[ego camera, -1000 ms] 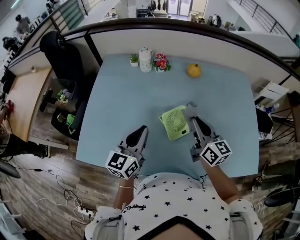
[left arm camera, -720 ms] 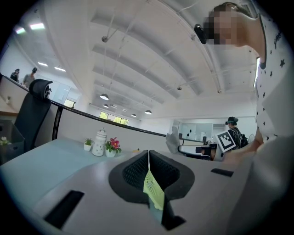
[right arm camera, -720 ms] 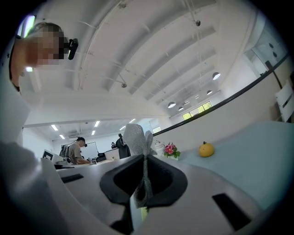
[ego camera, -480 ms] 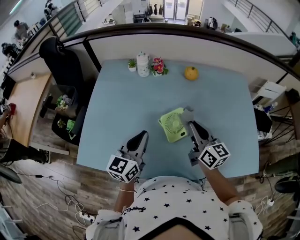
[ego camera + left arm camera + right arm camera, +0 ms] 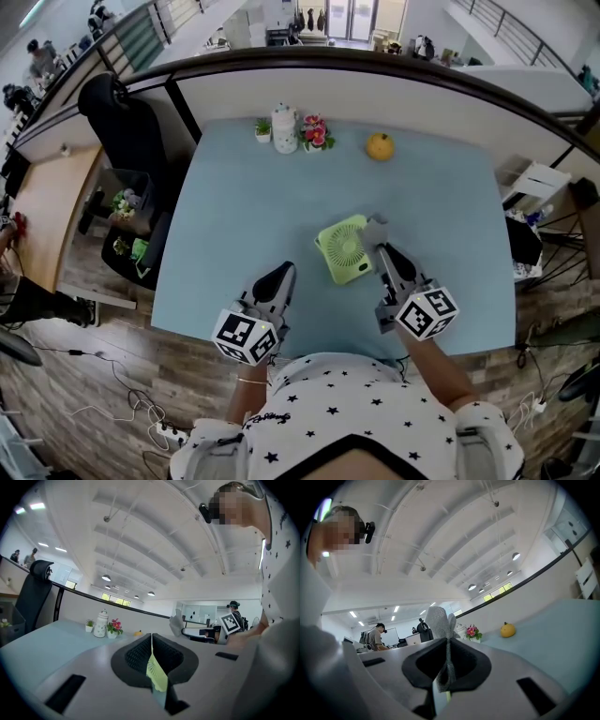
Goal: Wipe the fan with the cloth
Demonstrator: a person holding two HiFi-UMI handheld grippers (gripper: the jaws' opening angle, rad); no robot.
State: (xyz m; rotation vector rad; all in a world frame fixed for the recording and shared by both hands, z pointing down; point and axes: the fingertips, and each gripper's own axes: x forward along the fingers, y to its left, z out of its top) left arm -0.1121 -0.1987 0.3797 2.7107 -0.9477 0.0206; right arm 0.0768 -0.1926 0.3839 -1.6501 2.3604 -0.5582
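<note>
Head view: a green fan (image 5: 344,248) lies flat on a pale blue table (image 5: 244,187). The left gripper (image 5: 275,279) sits near the fan's left, apart from it, and the right gripper (image 5: 382,251) is just beside the fan's right edge. Left gripper view: jaws pressed together, nothing held, the fan showing beyond them. Right gripper view: jaws clamped on a grey cloth (image 5: 438,619) that sticks up past them.

This is an open-plan office. A curved low partition (image 5: 375,89) bounds the light-blue table (image 5: 244,206) beyond the jaws. Left of the left gripper (image 5: 281,272) and its jaws stand a black office chair (image 5: 127,117) and a wooden desk (image 5: 52,202). Cables (image 5: 103,354) and a power strip (image 5: 167,428) lie on the wood floor (image 5: 84,375). Far past the right jaws, a person (image 5: 376,637) is at a desk under rows of ceiling lights (image 5: 515,556).
</note>
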